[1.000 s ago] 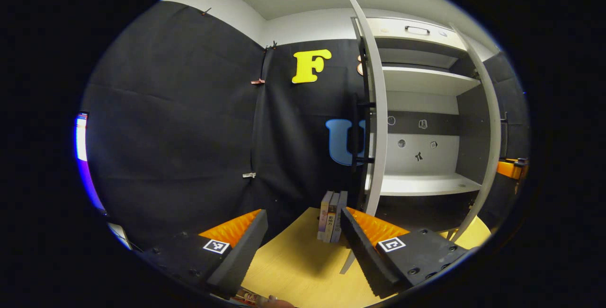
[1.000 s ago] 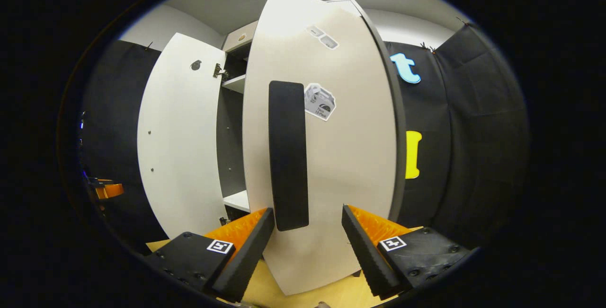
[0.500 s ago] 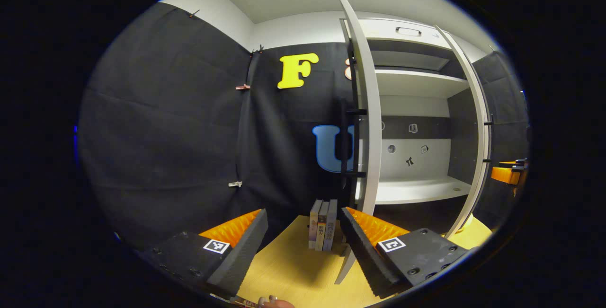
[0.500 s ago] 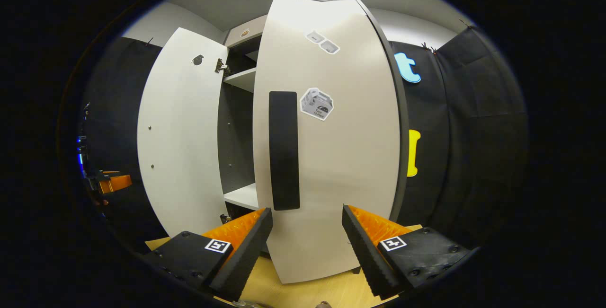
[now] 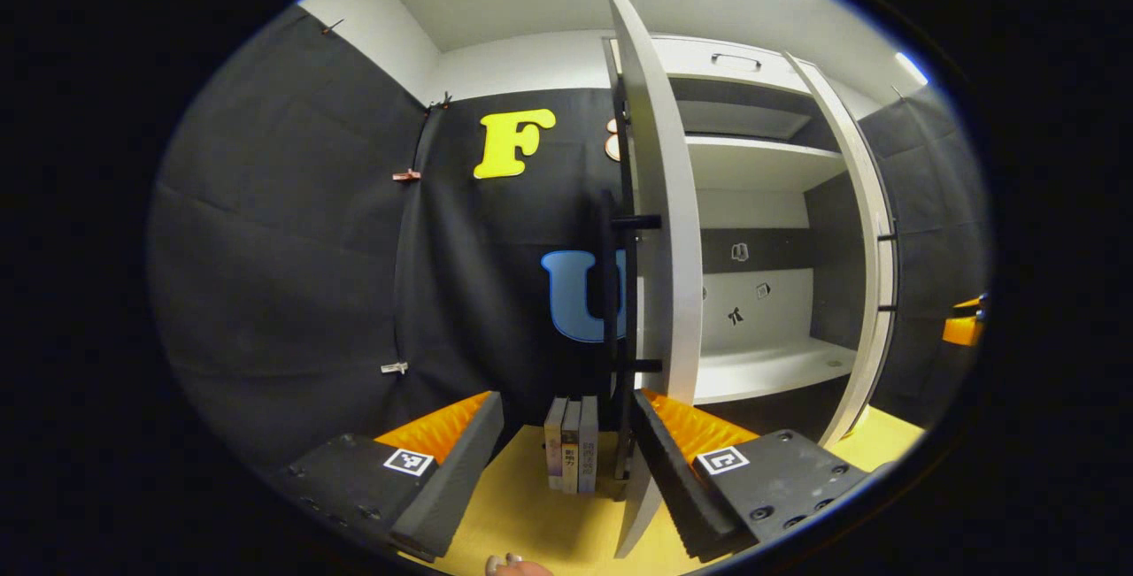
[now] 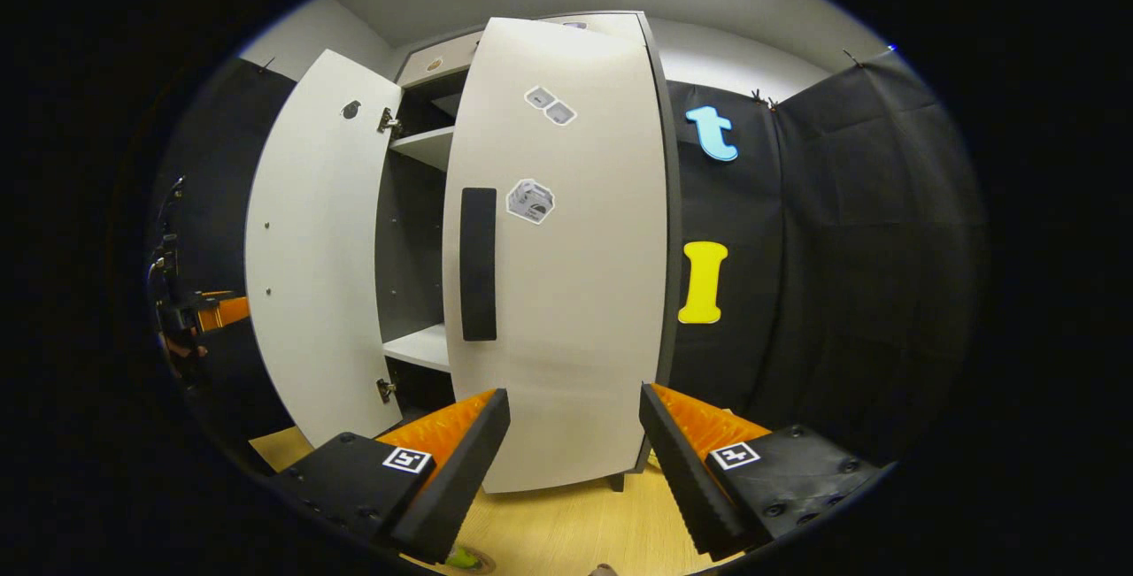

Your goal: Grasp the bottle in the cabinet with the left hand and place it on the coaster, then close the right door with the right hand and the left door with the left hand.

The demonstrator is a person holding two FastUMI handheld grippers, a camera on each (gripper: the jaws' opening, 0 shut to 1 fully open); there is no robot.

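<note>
We see a yellow wooden bench (image 5: 531, 514) along the bottom of the left gripper view, with three books (image 5: 572, 456) standing upright on it at lower centre. In the right gripper view the cabinet (image 6: 566, 293) stands on the bench at centre frame, and a white shelf (image 5: 770, 368) shows inside it, right of centre in the left gripper view

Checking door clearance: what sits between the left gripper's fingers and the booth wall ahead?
In the left gripper view, upright books stand on the table between the left gripper and the wall, beside the left door.
</note>
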